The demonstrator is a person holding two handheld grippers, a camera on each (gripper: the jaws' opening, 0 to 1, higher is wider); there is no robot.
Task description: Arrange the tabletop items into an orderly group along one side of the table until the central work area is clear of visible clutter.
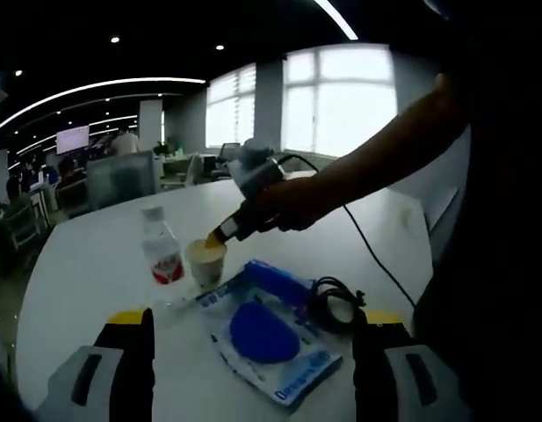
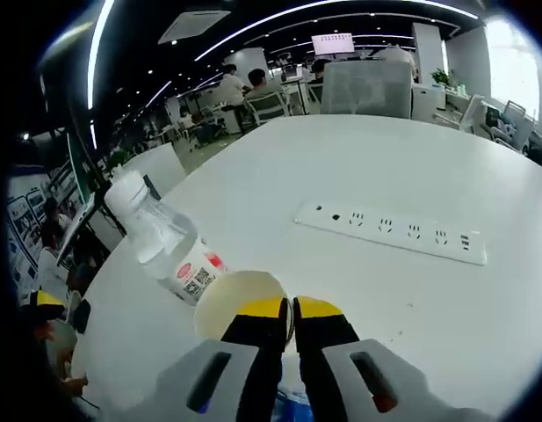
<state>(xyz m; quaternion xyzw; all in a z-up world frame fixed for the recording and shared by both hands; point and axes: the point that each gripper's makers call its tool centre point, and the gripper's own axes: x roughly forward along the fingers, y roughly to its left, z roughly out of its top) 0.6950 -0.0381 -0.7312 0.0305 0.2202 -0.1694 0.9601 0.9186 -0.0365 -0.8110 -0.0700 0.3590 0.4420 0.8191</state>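
Left gripper view, left to right:
- Left hand-held gripper (image 1: 253, 330): jaws spread wide, yellow-tipped, holding nothing, above the white desk (image 1: 95, 255).
- Water bottle (image 1: 162, 244): clear plastic, red-and-white label, upright on the desk.
- Paper cup (image 1: 205, 261): upright, just beside the bottle on its right.
- Blue packet (image 1: 263, 331): flat plastic pouch with blue contents, lying between the jaws, near the cup.
- Right hand-held gripper (image 1: 214, 238): held in a person's hand (image 1: 292, 204), its tip at the cup's rim.
- Black cable (image 1: 334, 303): coiled at the packet's right edge, a lead running off across the desk.

Right gripper view, left to right:
- Water bottle (image 2: 161, 241): appears tilted in this view, touching the cup.
- Paper cup (image 2: 231, 299): its rim pinched at the jaw tips.
- Right hand-held gripper (image 2: 293, 309): jaws narrow, closed on the cup's rim.
- Power strip (image 2: 390, 232): white, flat on the desk (image 2: 358, 158), well apart from the cup.
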